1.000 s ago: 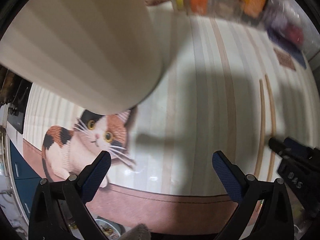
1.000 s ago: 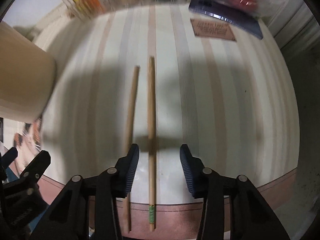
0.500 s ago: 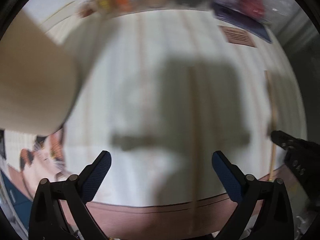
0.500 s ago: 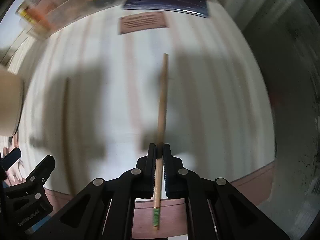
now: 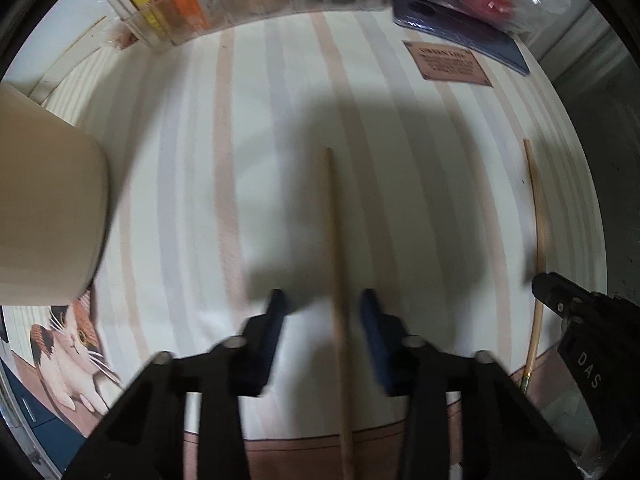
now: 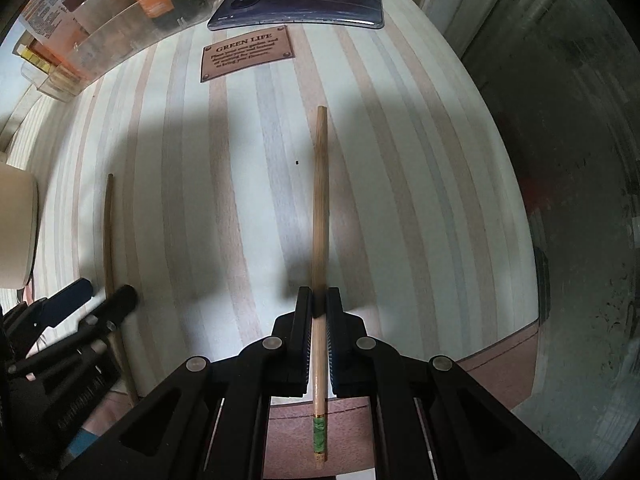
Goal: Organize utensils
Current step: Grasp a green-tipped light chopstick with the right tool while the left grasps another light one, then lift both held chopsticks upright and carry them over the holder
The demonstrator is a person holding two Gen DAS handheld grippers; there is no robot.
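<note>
Two wooden chopsticks lie over a striped mat. My right gripper [image 6: 319, 300] is shut on one chopstick [image 6: 320, 200], which has a green band near its back end; it also shows in the left wrist view [image 5: 536, 216]. My left gripper [image 5: 324, 308] is open with its jaws narrowed, one on each side of the other chopstick [image 5: 336, 260], not touching it. That chopstick shows at the left of the right wrist view [image 6: 109, 232]. A cream cylindrical holder [image 5: 44, 208] stands at the left and shows in the right wrist view [image 6: 16, 224].
A brown "GREEN LIFE" label [image 6: 246, 58] is sewn on the striped mat [image 6: 420, 184]. A dark phone [image 6: 296, 10] and a clear box of packets [image 5: 208, 4] stand at the back. A cat picture [image 5: 76, 344] lies at the left. The table edge is at the right.
My left gripper has swung right over the second chopstick and its jaws have narrowed around it. My right gripper closed on the first chopstick and carried it to the right.
</note>
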